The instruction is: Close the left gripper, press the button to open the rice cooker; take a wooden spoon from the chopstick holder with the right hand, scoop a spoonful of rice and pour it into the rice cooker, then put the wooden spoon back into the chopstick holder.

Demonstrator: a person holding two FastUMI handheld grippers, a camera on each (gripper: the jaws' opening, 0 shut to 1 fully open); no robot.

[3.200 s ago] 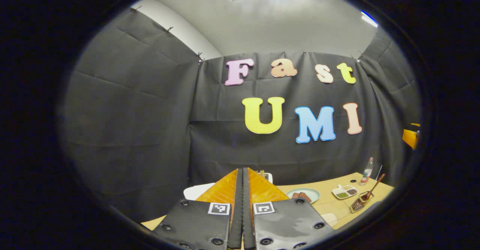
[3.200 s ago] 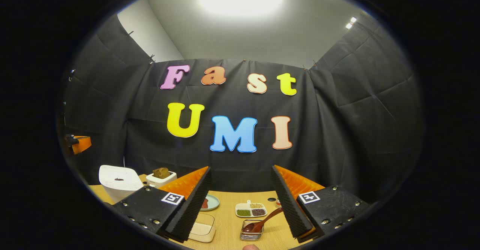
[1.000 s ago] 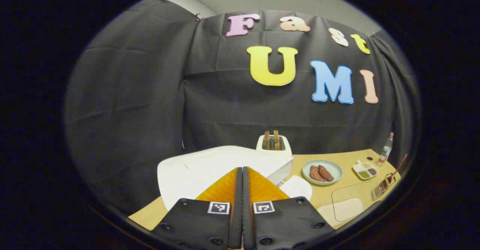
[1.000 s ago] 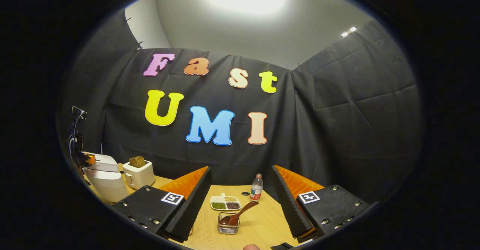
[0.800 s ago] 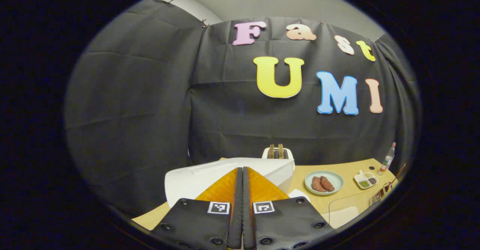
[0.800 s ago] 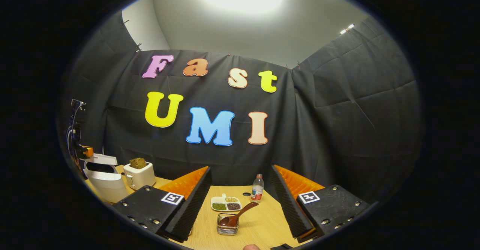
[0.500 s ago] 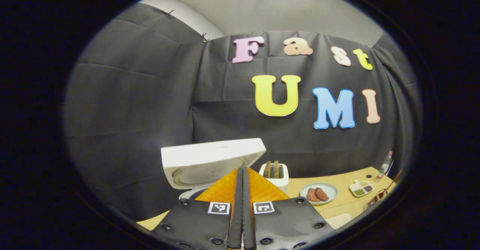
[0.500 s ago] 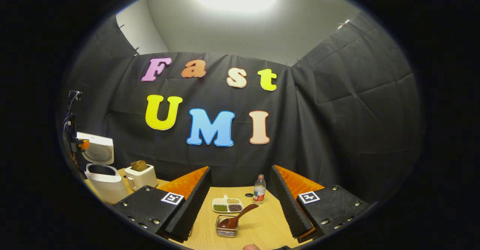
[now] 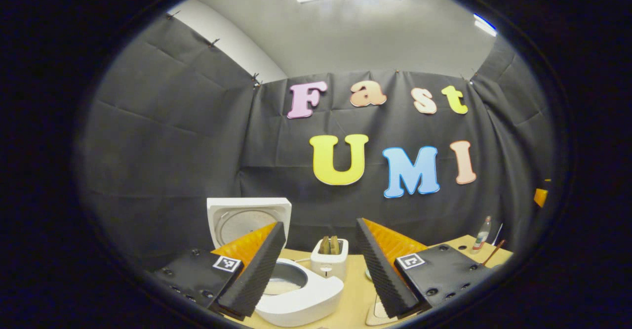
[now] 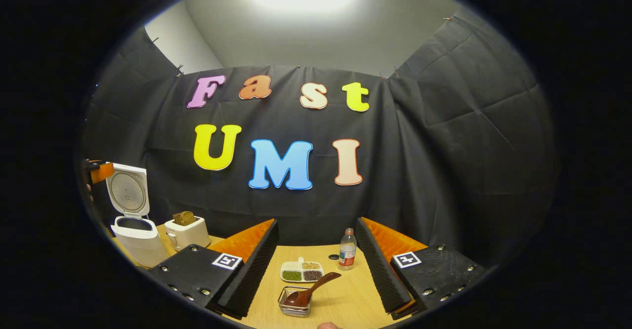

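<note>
Low in the left gripper view, the white plastic rice cooker (image 9: pixel 296 294) now stands with its lid (image 9: pixel 247 218) swung fully upright, where half a second ago the lid was only partway up. The left hand-held gripper (image 9: pixel 321 265), shut then, has spread wide and holds nothing. I judge the button step done. At the bottom centre of the right gripper view, the brown wooden spoon (image 10: pixel 311 288) leans in the small wire chopstick holder (image 10: pixel 294 309) on the pale wooden table (image 10: pixel 345 304), between the wide-apart fingers of the empty right hand-held gripper (image 10: pixel 318 269); taking it looks next.
</note>
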